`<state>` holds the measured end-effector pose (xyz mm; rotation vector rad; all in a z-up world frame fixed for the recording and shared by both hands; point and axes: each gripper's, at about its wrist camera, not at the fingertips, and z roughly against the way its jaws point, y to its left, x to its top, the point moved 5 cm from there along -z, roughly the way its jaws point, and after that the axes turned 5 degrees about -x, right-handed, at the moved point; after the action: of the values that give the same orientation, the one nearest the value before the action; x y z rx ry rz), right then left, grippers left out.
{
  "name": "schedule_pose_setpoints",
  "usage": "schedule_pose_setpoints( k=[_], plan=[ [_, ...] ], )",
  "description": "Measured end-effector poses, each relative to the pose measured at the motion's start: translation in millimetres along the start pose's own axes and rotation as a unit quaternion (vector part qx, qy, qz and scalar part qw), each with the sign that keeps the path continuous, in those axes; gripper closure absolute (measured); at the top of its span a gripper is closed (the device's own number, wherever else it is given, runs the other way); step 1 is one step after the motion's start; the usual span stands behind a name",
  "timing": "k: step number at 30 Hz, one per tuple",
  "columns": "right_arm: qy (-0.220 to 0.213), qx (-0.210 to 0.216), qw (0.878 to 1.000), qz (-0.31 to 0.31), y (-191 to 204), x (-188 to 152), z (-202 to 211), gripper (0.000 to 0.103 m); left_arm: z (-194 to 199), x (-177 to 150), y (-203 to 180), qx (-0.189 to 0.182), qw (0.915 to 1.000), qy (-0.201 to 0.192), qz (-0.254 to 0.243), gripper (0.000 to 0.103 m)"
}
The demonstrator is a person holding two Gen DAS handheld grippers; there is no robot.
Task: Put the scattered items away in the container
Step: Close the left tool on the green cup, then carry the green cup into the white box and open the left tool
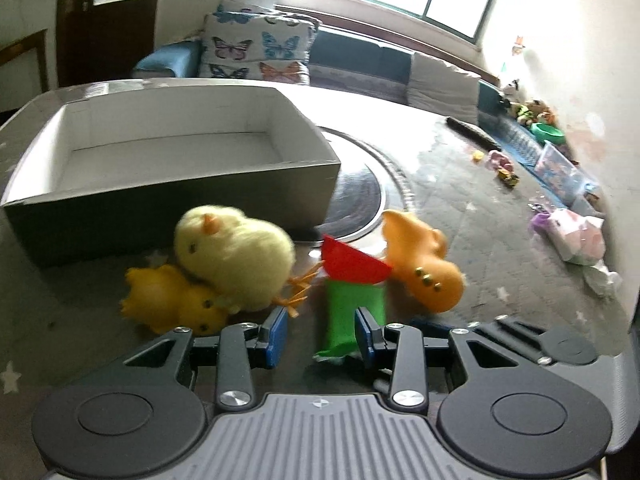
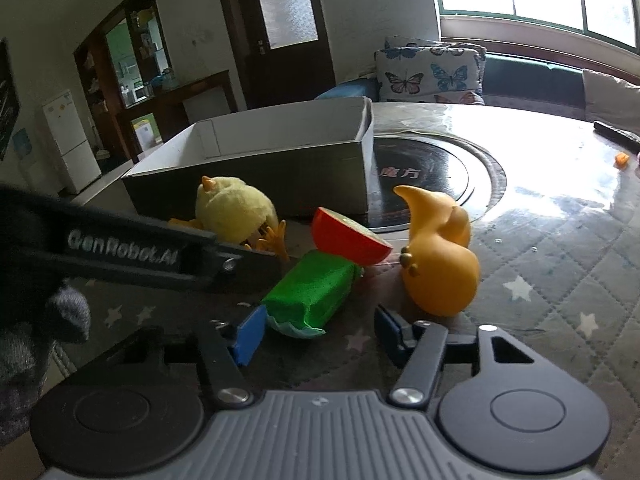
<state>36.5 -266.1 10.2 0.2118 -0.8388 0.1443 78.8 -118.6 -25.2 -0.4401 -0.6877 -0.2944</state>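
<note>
An empty white-lined cardboard box (image 1: 56, 196) (image 2: 248, 184) stands on the table. In front of it lie a fluffy yellow chick (image 1: 236, 256) (image 2: 234, 210), a yellow rubber toy (image 1: 172, 300), a red half-round piece (image 1: 352, 264) (image 2: 348, 242), a green packet (image 1: 352, 320) (image 2: 316, 294) and an orange rubber duck (image 1: 424, 264) (image 2: 440, 256). My left gripper (image 1: 322, 330) is open, its blue pads just short of the chick and beside the packet's near end. My right gripper (image 2: 318, 330) is open around the packet's near end. The left gripper's body (image 2: 132, 258) crosses the right wrist view.
A round dark turntable (image 2: 432, 172) sits in the table's middle, behind the toys. Small toys (image 1: 500, 164) and wrapped packets (image 1: 576, 236) lie at the table's far right. A sofa with butterfly cushions (image 1: 256, 48) stands behind the table.
</note>
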Motion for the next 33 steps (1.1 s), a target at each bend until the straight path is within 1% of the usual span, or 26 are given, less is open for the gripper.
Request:
schedule_pose_setpoints(
  k=[5, 10, 13, 15, 19, 22, 29, 33],
  plan=[
    [0.000, 0.014, 1.000, 0.001, 2.9, -0.2, -2.7, 0.053, -9.8, 5.5, -8.0, -0.005, 0.9998, 0.011, -0.013, 0.064],
    [-0.001, 0.026, 1.000, 0.003, 4.4, -1.3, -5.5, 0.058, -17.6, 4.3, -8.0, -0.010, 0.9995, 0.023, -0.018, 0.064],
    [-0.001, 0.029, 1.000, 0.005, 5.8, -2.6, -7.2, 0.058, -23.9, 1.7, -6.4, -0.017, 0.9992, 0.033, -0.013, 0.064],
    [0.000, 0.030, 1.000, 0.006, 6.0, -4.0, -7.9, 0.058, -25.4, 0.9, -7.7, -0.027, 0.9989, 0.036, -0.013, 0.064],
    [-0.002, 0.032, 0.999, 0.006, 5.1, -5.5, -8.2, 0.058, -28.8, -0.8, -9.4, -0.033, 0.9985, 0.038, -0.019, 0.062],
    [-0.003, 0.034, 0.999, 0.005, 4.8, -5.9, -8.4, 0.059, -30.0, -1.1, -6.6, -0.041, 0.9983, 0.039, -0.012, 0.062],
    [-0.007, 0.031, 0.999, 0.010, 7.3, -4.9, -7.1, 0.061, -26.4, -2.0, -6.8, -0.044, 0.9984, 0.035, -0.006, 0.066],
    [-0.019, 0.032, 0.999, 0.023, 12.0, 1.3, 2.7, 0.061, -13.3, 2.2, -10.5, -0.046, 0.9987, 0.020, -0.009, 0.067]
  ],
)
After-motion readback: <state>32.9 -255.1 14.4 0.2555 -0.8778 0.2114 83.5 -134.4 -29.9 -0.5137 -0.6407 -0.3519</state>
